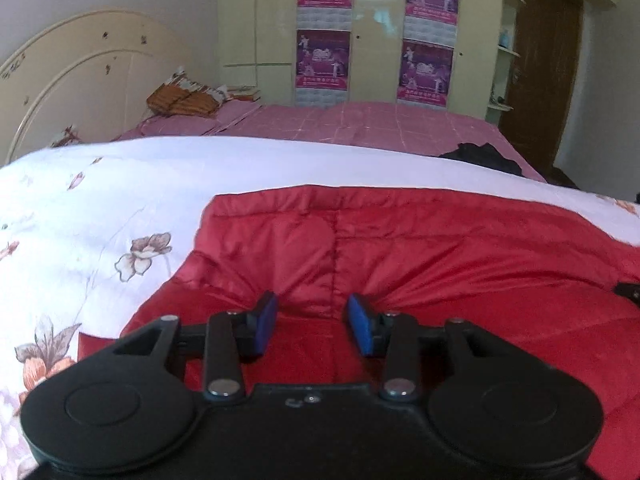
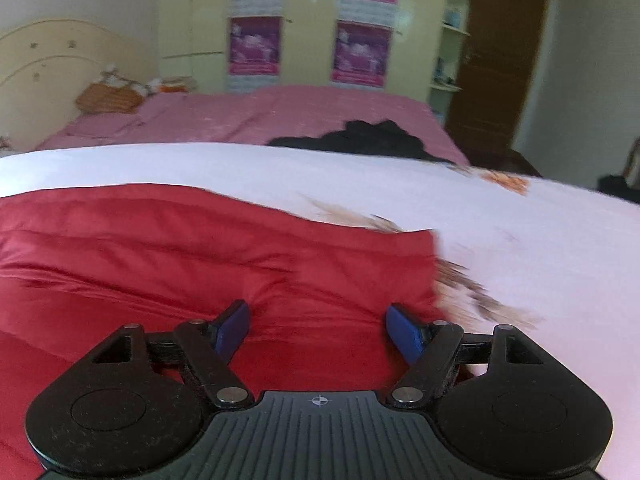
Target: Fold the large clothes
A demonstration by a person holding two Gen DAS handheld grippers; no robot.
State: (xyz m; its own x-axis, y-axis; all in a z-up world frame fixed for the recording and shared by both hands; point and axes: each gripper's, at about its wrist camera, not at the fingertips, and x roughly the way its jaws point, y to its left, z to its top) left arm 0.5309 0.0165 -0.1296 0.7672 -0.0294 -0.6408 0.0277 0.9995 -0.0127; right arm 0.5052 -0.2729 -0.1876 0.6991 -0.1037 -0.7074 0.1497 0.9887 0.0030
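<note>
A red quilted jacket [image 1: 400,248] lies spread on a white flowered sheet [image 1: 100,208] across the bed. The left gripper [image 1: 312,320] hangs low over it, fingers partly apart, nothing between them. The right gripper [image 2: 318,330] stands wider over the jacket's right edge, fingers empty too. A dark garment [image 2: 360,138] lies farther back.
</note>
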